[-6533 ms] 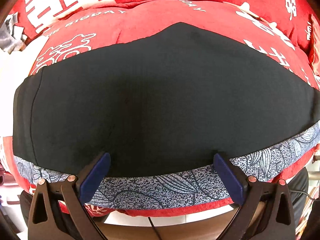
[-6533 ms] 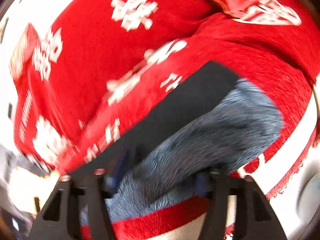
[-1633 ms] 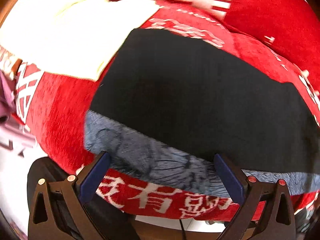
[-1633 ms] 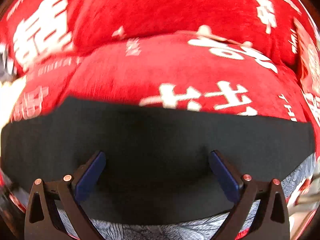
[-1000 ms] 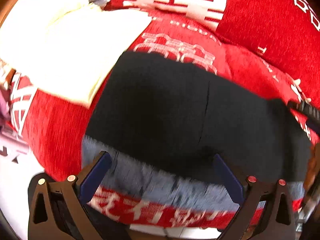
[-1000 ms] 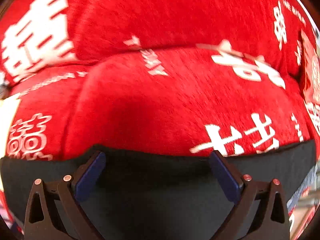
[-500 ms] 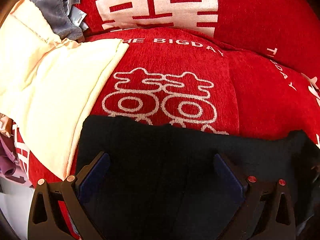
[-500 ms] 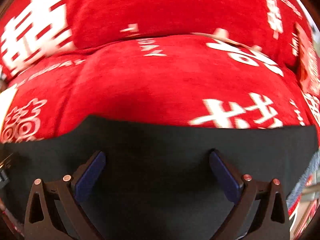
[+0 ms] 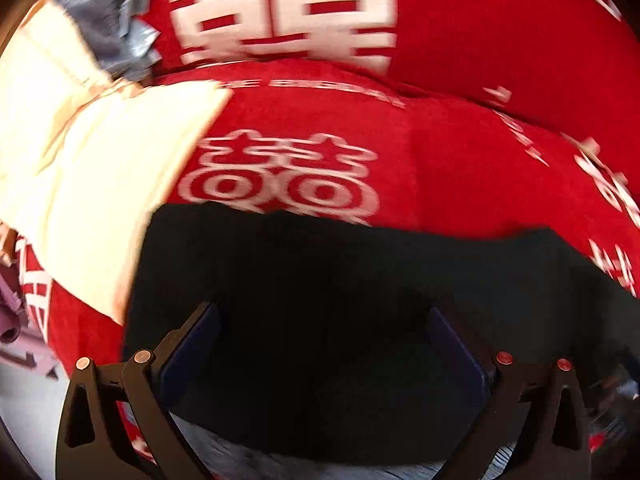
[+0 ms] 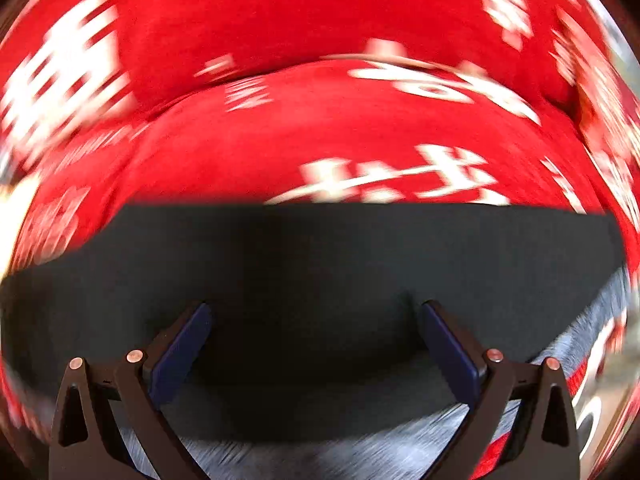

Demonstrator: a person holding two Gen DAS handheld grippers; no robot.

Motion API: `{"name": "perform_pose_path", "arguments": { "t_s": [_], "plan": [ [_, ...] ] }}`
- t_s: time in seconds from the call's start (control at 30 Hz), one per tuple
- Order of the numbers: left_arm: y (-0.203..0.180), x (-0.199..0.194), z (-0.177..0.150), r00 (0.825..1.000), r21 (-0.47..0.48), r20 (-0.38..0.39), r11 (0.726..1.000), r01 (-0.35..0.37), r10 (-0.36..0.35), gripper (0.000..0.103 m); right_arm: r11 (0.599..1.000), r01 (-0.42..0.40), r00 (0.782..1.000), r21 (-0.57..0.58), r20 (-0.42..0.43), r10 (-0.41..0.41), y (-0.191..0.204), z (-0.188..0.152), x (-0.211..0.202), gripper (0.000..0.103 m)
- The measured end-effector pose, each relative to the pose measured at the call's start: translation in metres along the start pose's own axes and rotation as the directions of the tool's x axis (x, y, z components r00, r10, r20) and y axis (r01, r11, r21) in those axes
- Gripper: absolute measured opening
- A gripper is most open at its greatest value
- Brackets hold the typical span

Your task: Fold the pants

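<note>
The black pants [image 9: 360,312] lie flat across a red cushioned sofa [image 9: 460,168], soft, light and limp; best pinched along an edge. Left gripper [image 9: 324,344] and right gripper [image 10: 316,340] hover above, jaws wide, holding nothing.

Motion blur smears my right view, so the white lettering on the red cover [image 10: 320,140] is unreadable. The black pants [image 9: 340,280] run past the right edge of my left view, and their patterned grey band [image 10: 340,456] is cut off at the bottom edge. A grey garment [image 9: 108,24] at the top left is too blurred to identify.
</note>
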State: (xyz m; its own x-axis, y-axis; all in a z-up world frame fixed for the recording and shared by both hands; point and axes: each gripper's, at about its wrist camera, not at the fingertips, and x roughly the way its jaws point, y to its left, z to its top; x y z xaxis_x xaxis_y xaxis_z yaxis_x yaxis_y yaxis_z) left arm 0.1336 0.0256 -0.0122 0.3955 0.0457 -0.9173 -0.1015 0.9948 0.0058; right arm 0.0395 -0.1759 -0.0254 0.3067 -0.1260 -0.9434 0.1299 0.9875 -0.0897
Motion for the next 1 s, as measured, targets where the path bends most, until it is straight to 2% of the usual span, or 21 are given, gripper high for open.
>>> {"name": "perform_pose_path", "arguments": {
  "t_s": [0.1, 0.23, 0.37, 0.5, 0.63, 0.67, 0.77, 0.9, 1.0],
  "plan": [
    [-0.030, -0.002, -0.018, 1.000, 0.078, -0.017, 0.997, 0.015, -0.013, 0.103, 0.995, -0.033, 0.999, -0.096, -0.029, 0.030, 0.024, -0.014, 0.005, 0.103],
    [-0.046, 0.000, -0.032, 0.999, 0.111, -0.040, 0.994, 0.013, -0.009, 0.103, 0.992, -0.035, 0.999, -0.123, -0.010, 0.034, 0.012, -0.018, 0.006, 0.103],
    [-0.058, -0.001, -0.040, 0.998, 0.114, -0.060, 0.993, 0.021, -0.014, 0.103, 0.998, -0.023, 1.000, -0.061, -0.010, 0.022, -0.030, -0.019, 0.008, 0.103],
    [-0.074, -0.005, -0.045, 0.998, 0.156, -0.055, 0.988, 0.018, -0.010, 0.103, 1.000, -0.012, 1.000, 0.008, -0.005, 0.012, -0.070, -0.024, 0.007, 0.103],
    [-0.097, -0.007, -0.053, 0.998, 0.198, -0.068, 0.980, 0.030, -0.017, 0.103, 1.000, 0.013, 1.000, 0.014, 0.015, -0.014, -0.101, -0.028, 0.002, 0.103],
    [-0.103, -0.007, -0.056, 0.997, 0.209, -0.073, 0.977, 0.036, -0.021, 0.103, 0.999, 0.033, 0.999, 0.019, 0.014, -0.033, -0.108, -0.029, 0.002, 0.103],
    [-0.122, -0.009, -0.062, 0.996, 0.243, -0.084, 0.968, 0.056, -0.036, 0.103, 0.996, 0.017, 1.000, 0.085, 0.009, -0.018, -0.139, -0.031, 0.004, 0.103],
    [-0.146, -0.009, -0.068, 0.992, 0.273, -0.107, 0.958, 0.089, -0.061, 0.103, 0.989, 0.080, 0.997, 0.127, 0.006, -0.081, -0.181, -0.033, 0.001, 0.103],
    [-0.162, -0.008, -0.068, 0.986, 0.270, -0.139, 0.954, 0.132, -0.097, 0.103, 0.981, 0.059, 0.998, 0.183, 0.008, -0.061, -0.213, -0.034, -0.004, 0.103]
  ]
}}
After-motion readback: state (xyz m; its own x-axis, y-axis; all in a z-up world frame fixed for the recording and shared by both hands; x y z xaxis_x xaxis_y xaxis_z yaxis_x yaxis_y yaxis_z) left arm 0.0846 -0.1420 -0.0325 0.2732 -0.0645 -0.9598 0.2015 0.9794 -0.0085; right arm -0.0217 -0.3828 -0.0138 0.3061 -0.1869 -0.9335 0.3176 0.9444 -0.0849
